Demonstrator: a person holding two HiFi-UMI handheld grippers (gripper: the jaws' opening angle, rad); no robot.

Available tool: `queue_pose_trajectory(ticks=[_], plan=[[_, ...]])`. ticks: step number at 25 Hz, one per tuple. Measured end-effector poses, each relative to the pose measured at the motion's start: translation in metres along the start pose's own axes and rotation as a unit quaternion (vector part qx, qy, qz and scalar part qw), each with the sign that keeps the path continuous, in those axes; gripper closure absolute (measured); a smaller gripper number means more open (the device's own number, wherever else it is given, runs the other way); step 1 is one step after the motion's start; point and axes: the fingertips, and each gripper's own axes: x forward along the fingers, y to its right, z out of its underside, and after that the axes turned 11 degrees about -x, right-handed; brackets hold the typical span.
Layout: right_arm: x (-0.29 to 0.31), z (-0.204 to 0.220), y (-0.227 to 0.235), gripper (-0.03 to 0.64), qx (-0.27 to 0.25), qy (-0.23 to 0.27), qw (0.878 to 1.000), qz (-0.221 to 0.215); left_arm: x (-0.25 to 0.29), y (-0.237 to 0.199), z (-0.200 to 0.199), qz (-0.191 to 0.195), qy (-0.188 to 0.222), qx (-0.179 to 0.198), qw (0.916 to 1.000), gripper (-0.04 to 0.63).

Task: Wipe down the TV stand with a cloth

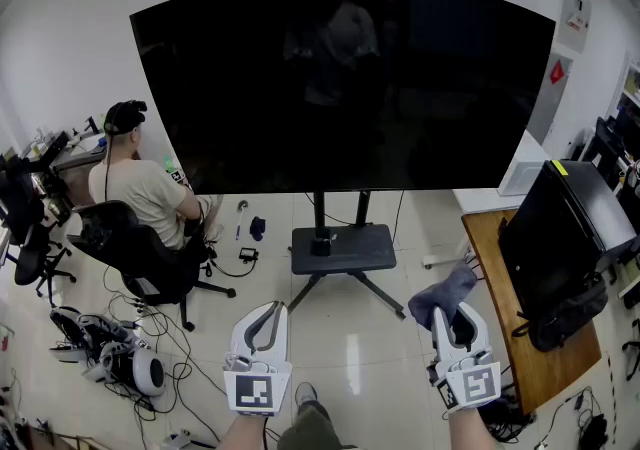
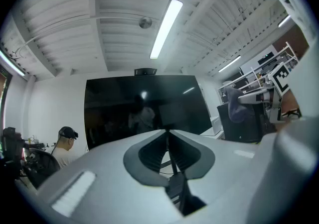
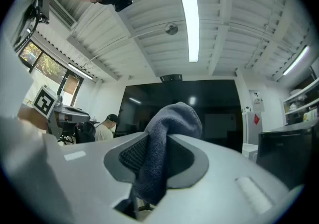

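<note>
low in the head view, the right claw [image 1: 455, 316] is pinching a grey cloth [image 1: 443, 295], whose bunched end sticks out past the jaw tips, just beside the edge of a wooden worktop [image 1: 500, 338]. beside it the left claw [image 1: 268, 310] is pressed together with nothing in it. beyond both, well apart from the cloth, the tv stand [image 1: 343, 248] rests on the glossy floor [image 1: 350, 348] under the dark screen [image 1: 340, 88].

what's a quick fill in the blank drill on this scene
The right claw is shut on a grey ____.
The left claw is shut and holds ____.
In the head view, the seated person is to the ____ of the TV stand.
Missing: cloth; nothing; left.
</note>
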Motion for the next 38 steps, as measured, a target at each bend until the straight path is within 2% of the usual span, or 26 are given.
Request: queue_pose_trajectory(ticks=[3,6,9,11,13,16,18,21,24,25,27,28,29,31,32,33,35,36,38], plan=[[0.090,0.016,-0.028,0.520,0.008,-0.008,1.000,0.010,0.050,-0.076,-0.008,0.004,-0.007,-0.004,1.0000,0.505],[0.156,0.010,-0.035,0.520,-0.009,-0.001,1.000,0.016,0.095,-0.129,-0.020,-0.004,-0.014,0.002,0.9999,0.505],[0.199,0.014,-0.006,0.520,-0.016,0.008,0.999,0.037,0.139,-0.151,-0.030,-0.010,-0.014,0.005,0.9998,0.505],[0.219,0.044,0.009,0.520,-0.001,0.002,0.999,0.049,0.168,-0.158,-0.021,-0.013,-0.014,0.008,0.9998,0.505],[0.229,0.089,0.014,0.520,0.006,-0.006,0.999,0.047,0.191,-0.162,0.009,-0.017,-0.018,0.011,0.9996,0.505],[0.231,0.168,0.021,0.520,-0.010,0.002,0.999,0.038,0.221,-0.156,0.081,-0.020,-0.026,0.023,0.9992,0.505],[0.233,0.238,0.026,0.520,-0.011,0.017,0.999,0.040,0.249,-0.157,0.147,-0.023,-0.019,0.036,0.9989,0.505],[0.243,0.377,0.011,0.520,-0.002,0.025,0.999,0.040,0.305,-0.169,0.265,-0.021,0.023,0.048,0.9984,0.505],[0.254,0.514,-0.010,0.520,-0.009,0.022,0.999,0.038,0.357,-0.184,0.406,-0.031,-0.034,0.055,0.9974,0.505],[0.257,0.558,-0.014,0.520,-0.011,0.021,0.999,0.038,0.375,-0.188,0.448,-0.035,-0.040,0.057,0.9969,0.505],[0.264,0.645,-0.023,0.520,-0.011,0.022,0.999,0.035,0.410,-0.195,0.526,-0.036,-0.034,0.063,0.9968,0.505],[0.268,0.683,-0.029,0.520,-0.013,0.026,0.999,0.031,0.425,-0.198,0.557,-0.033,-0.015,0.064,0.9973,0.505],[0.271,0.715,-0.035,0.520,-0.017,0.032,0.999,0.028,0.438,-0.201,0.578,-0.028,0.027,0.063,0.9972,0.505],[0.277,0.770,-0.044,0.522,-0.028,0.054,0.998,0.025,0.463,-0.204,0.605,-0.021,0.129,0.061,0.9895,0.505],[0.280,0.794,-0.047,0.522,-0.032,0.069,0.997,0.024,0.474,-0.205,0.623,-0.024,0.147,0.065,0.9867,0.500],[0.283,0.815,-0.051,0.522,-0.033,0.084,0.996,0.023,0.482,-0.209,0.645,-0.031,0.140,0.072,0.9870,0.488],[0.285,0.851,-0.066,0.522,-0.031,0.104,0.994,0.020,0.488,-0.220,0.697,-0.048,0.085,0.081,0.9919,0.477],[0.284,0.864,-0.077,0.522,-0.033,0.109,0.993,0.017,0.488,-0.224,0.713,-0.050,0.088,0.077,0.9919,0.477],[0.280,0.879,-0.097,0.522,-0.040,0.120,0.992,0.009,0.484,-0.226,0.720,-0.041,0.157,0.063,0.9847,0.477]])
